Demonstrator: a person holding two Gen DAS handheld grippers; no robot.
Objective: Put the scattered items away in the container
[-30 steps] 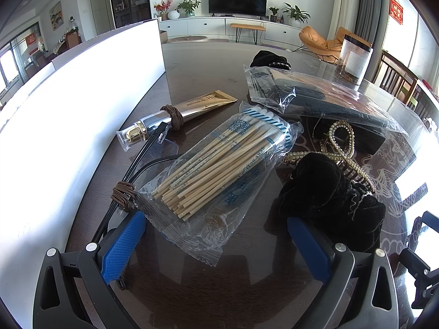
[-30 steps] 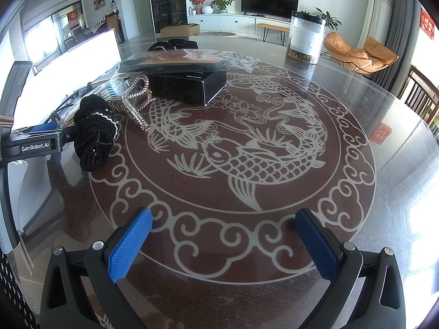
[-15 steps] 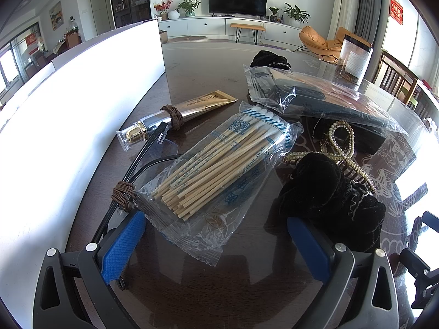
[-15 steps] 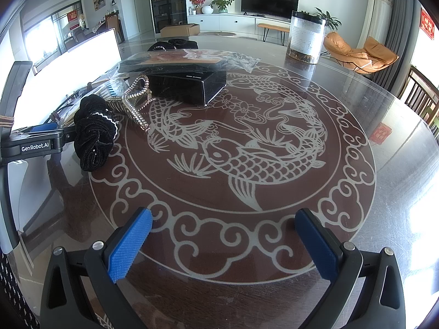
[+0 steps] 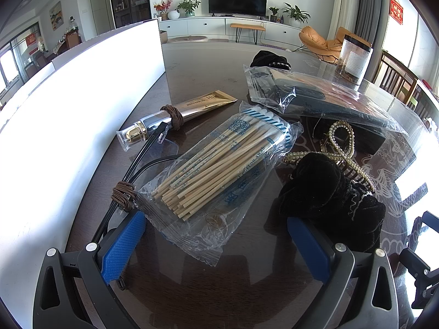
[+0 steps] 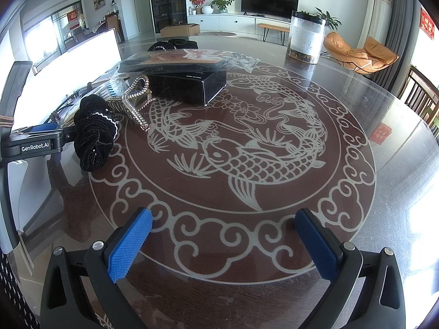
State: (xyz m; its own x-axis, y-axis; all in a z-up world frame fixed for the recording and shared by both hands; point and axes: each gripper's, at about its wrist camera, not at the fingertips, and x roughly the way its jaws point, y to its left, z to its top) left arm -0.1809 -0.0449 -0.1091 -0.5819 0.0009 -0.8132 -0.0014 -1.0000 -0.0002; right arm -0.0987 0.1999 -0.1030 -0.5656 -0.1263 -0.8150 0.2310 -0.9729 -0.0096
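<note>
My left gripper (image 5: 216,235) is open and empty, just short of a clear bag of cotton swabs (image 5: 219,164). A black velvet scrunchie (image 5: 329,194) lies by its right finger, with a pearl hair claw (image 5: 343,148) behind. A gold cream tube (image 5: 178,115) and black-framed glasses (image 5: 142,159) lie to the left, beside the white container wall (image 5: 68,115). A bagged dark item (image 5: 315,96) rests on a black box (image 5: 348,137). My right gripper (image 6: 223,235) is open and empty over bare table; the scrunchie (image 6: 94,134) and black box (image 6: 192,85) lie to its far left.
A clear jar with a black lid (image 6: 306,37) stands at the back of the round glass table with a fish pattern (image 6: 247,150). Another black scrunchie (image 5: 270,57) lies far back. Wooden chairs (image 6: 422,101) stand at the right edge.
</note>
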